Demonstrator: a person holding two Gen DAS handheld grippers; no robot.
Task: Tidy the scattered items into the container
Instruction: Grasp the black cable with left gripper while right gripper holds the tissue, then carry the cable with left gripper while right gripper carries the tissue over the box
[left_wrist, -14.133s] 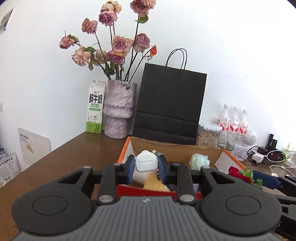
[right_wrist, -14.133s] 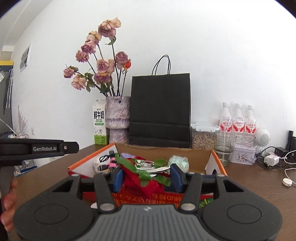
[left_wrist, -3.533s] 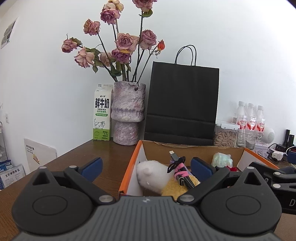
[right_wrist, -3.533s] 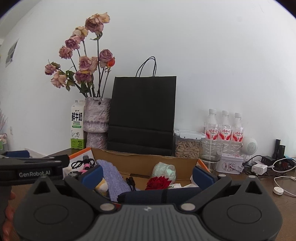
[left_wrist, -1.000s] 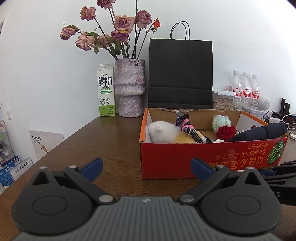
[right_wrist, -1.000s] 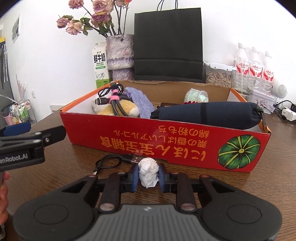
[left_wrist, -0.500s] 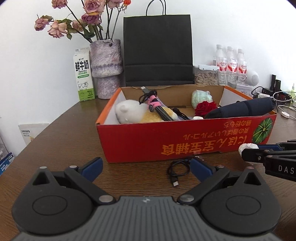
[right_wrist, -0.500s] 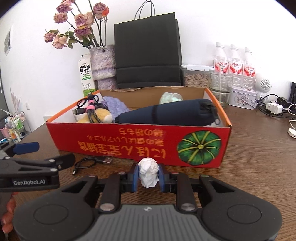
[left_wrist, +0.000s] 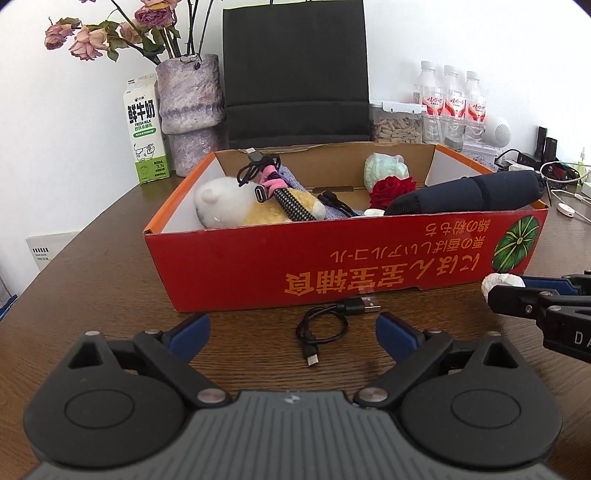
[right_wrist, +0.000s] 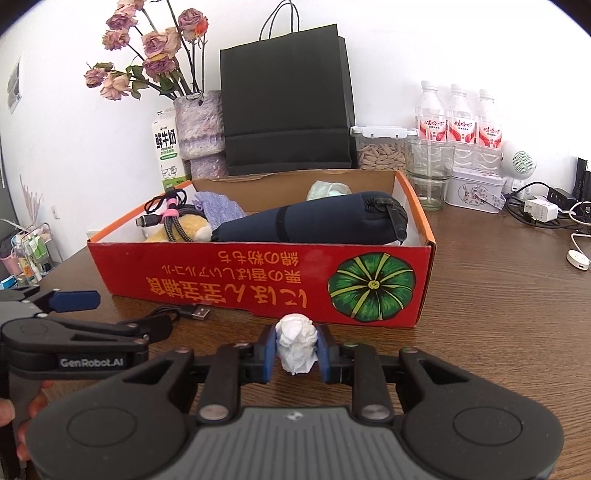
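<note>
A red cardboard box (left_wrist: 332, 258) (right_wrist: 258, 280) stands on the wooden table with a plush toy (left_wrist: 236, 206), cables, a red rose (left_wrist: 391, 186) and a dark blue pouch (right_wrist: 310, 221) inside. A black USB cable (left_wrist: 328, 325) (right_wrist: 184, 314) lies coiled on the table just in front of the box. My left gripper (left_wrist: 293, 330) hangs over it, jaws wide and closing, the cable between them and untouched. To the right, my right gripper (right_wrist: 295, 349) is shut on a small white crumpled figure (right_wrist: 297, 345) (left_wrist: 498, 282), in front of the box's pumpkin print.
Behind the box stand a black paper bag (left_wrist: 295, 74), a vase of dried roses (left_wrist: 190, 110), a milk carton (left_wrist: 146, 129), a nut container, a glass (right_wrist: 430, 173), several water bottles (right_wrist: 458, 125) and a tin. Chargers and cables (right_wrist: 546, 210) lie at the right. A hand (right_wrist: 22, 424) holds the left gripper.
The left gripper has swung right and lower, bringing the black cable between its jaws, which have narrowed slightly. The right gripper, still shut on the white figure, has shifted right along the box front.
</note>
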